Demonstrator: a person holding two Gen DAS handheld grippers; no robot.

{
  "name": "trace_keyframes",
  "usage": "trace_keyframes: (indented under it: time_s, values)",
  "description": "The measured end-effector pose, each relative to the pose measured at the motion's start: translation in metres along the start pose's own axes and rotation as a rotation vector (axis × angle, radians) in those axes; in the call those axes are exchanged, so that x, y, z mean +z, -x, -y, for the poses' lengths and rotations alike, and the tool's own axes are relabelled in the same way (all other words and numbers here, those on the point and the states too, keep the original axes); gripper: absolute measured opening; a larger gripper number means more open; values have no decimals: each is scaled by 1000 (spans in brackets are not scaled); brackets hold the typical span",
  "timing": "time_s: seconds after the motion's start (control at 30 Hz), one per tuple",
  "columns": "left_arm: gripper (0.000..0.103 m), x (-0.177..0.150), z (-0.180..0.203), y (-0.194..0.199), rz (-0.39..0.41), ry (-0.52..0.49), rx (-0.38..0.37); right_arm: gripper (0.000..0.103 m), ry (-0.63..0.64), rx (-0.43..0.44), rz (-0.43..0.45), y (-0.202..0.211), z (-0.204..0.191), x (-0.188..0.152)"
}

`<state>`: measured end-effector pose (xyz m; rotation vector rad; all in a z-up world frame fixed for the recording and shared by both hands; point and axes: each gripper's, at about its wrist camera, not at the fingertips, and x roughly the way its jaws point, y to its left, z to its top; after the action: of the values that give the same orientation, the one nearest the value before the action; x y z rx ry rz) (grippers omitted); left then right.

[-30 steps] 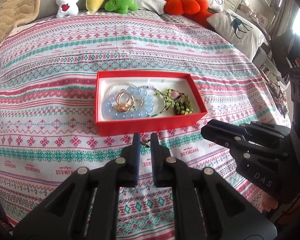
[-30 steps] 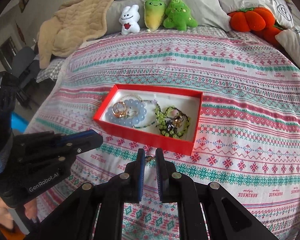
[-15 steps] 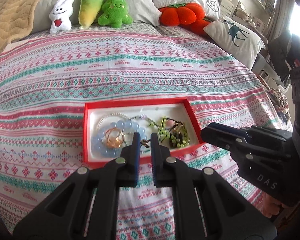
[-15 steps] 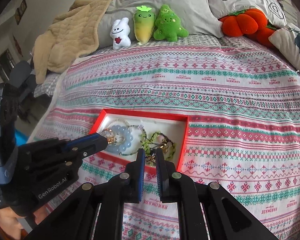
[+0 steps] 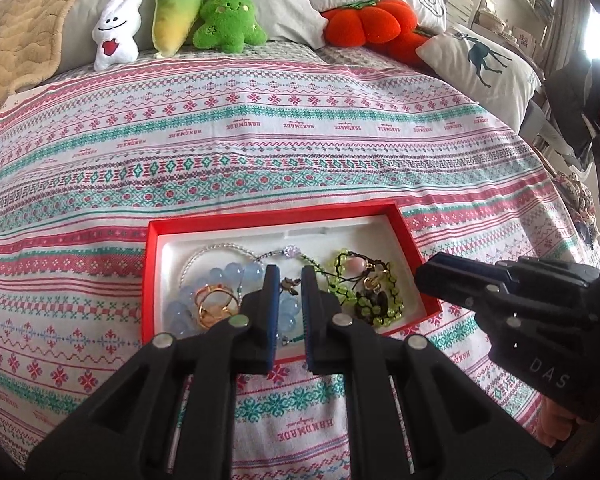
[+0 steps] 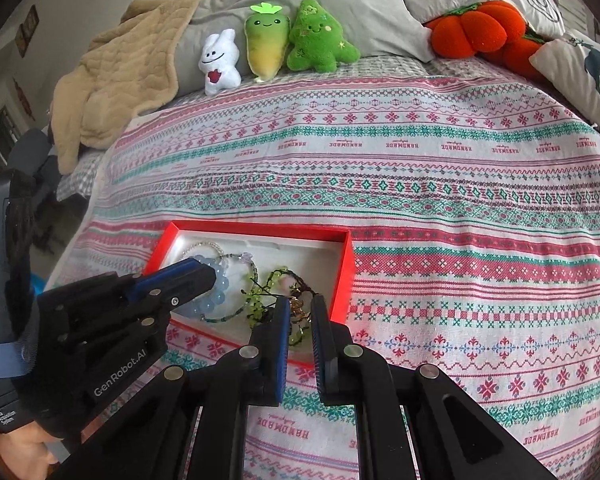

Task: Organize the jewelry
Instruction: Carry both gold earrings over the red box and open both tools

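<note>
Patterned bedspread (image 5: 260, 152), red jewelry box (image 5: 276, 216), plush toys (image 5: 176, 32), pillows (image 5: 480, 60)

The left gripper (image 5: 287, 280), black with blue-padded fingers, points steeply downward, its jaws drawn close with only a narrow gap; a small dark piece sits in that gap near the tips. The right gripper (image 6: 300, 306), of the same black build with blue pads, tilts down likewise, jaws nearly together, something small and golden showing between them. The two run side by side, close but apart. A hand (image 6: 24, 450) grips the left handle from below.
</note>
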<state>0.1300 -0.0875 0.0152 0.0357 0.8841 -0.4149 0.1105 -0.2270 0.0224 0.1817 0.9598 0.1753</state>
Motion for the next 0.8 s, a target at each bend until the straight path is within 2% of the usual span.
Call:
trace_keyframes:
  time_s: [0.07, 0.13, 0.2, 0.33, 0.4, 0.6, 0.8]
  values:
    - [13, 0, 1, 0, 5, 5, 7, 11, 1, 0, -3, -1, 0, 0]
    - [24, 0, 0, 1, 3, 7, 9, 11, 1, 0, -4, -1, -1, 0]
    - [41, 0, 0, 5, 8, 11, 17, 11, 1, -2, -4, -1, 0, -1]
    - [51, 0, -3, 17, 23, 18, 19, 11, -2, -6, -2, -1, 1, 0]
    - [60, 0, -5, 24, 32, 22, 34, 11, -4, -8, 0, -2, 1, 2]
    - [71, -8, -16, 39, -17, 45, 135, 11, 15, -16, 2, -10, -5, 8]
    - [79, -18, -27, 46, -44, 92, 117, 11, 16, -39, -2, -22, -8, 14]
